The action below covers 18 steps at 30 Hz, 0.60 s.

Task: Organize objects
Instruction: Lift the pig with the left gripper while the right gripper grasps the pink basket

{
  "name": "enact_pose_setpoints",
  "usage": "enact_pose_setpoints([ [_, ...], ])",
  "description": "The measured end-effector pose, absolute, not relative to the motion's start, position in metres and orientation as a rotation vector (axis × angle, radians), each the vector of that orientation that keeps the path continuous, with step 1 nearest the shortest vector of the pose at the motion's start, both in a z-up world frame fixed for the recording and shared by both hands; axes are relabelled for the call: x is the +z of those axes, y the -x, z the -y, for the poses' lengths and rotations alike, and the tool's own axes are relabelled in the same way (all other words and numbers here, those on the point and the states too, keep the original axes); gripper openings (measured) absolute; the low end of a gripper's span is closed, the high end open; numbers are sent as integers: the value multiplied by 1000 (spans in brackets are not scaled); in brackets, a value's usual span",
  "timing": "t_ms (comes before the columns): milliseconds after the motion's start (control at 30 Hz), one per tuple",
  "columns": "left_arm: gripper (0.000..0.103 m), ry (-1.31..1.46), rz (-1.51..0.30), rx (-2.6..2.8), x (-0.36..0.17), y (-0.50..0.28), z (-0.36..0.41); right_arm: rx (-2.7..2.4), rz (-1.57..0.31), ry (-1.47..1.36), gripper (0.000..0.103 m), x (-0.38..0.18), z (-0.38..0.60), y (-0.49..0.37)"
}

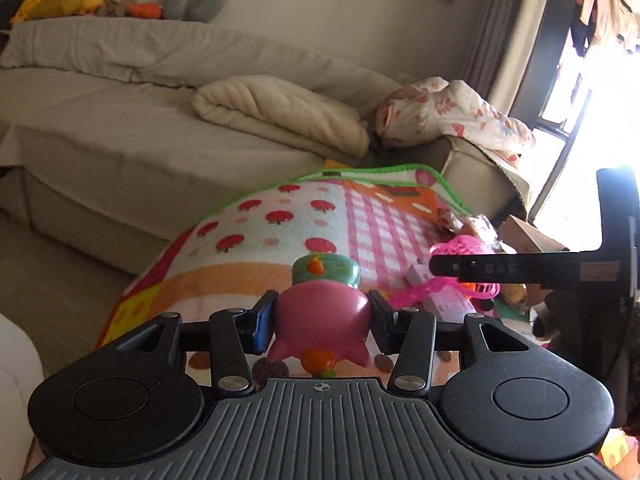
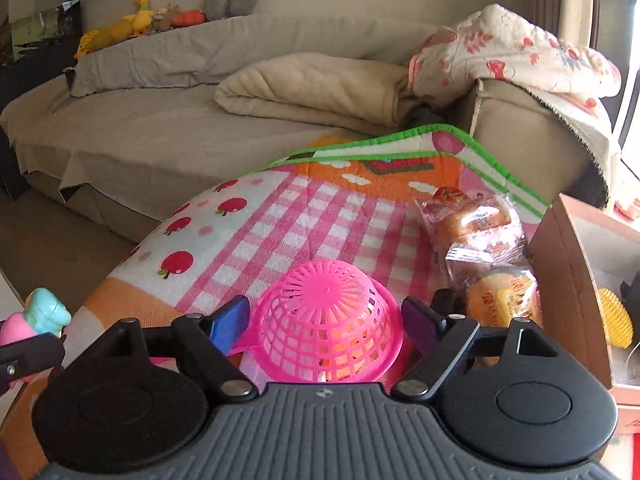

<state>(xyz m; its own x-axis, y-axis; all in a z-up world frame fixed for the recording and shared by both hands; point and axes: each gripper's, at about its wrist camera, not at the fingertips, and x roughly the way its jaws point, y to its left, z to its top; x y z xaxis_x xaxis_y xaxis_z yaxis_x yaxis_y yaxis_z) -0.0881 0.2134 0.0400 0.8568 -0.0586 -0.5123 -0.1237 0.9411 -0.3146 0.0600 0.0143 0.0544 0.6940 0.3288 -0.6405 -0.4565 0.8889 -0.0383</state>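
While the left gripper [image 1: 322,322] pinches a pink toy [image 1: 323,320] above a patterned blanket [image 1: 256,240], the right gripper [image 2: 326,318] is spread. An upturned pink basket [image 2: 326,316] sits between its fingers, beside wrapped buns [image 2: 480,236].

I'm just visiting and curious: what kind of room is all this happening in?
Most likely a home living room used as a child's play area. A long beige sofa carries a folded blanket, plush toys line its backrest, and a bright fruit-print play mat is spread in front.
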Motion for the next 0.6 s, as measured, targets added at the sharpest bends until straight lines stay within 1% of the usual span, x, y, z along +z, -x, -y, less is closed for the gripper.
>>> enact_pose_setpoints([
  [100, 52, 348, -545, 6, 40, 84, -209, 468, -603, 240, 83, 76, 11, -39],
  [233, 52, 317, -553, -75, 42, 79, -188, 464, -589, 284, 83, 91, 55, -13],
  [400, 52, 260, -584, -220, 48, 73, -143, 379, -616, 332, 83, 87, 117, 24],
  [600, 52, 208, -608, -426, 64, 45, -64, 250, -603, 271, 83, 82, 189, 59],
])
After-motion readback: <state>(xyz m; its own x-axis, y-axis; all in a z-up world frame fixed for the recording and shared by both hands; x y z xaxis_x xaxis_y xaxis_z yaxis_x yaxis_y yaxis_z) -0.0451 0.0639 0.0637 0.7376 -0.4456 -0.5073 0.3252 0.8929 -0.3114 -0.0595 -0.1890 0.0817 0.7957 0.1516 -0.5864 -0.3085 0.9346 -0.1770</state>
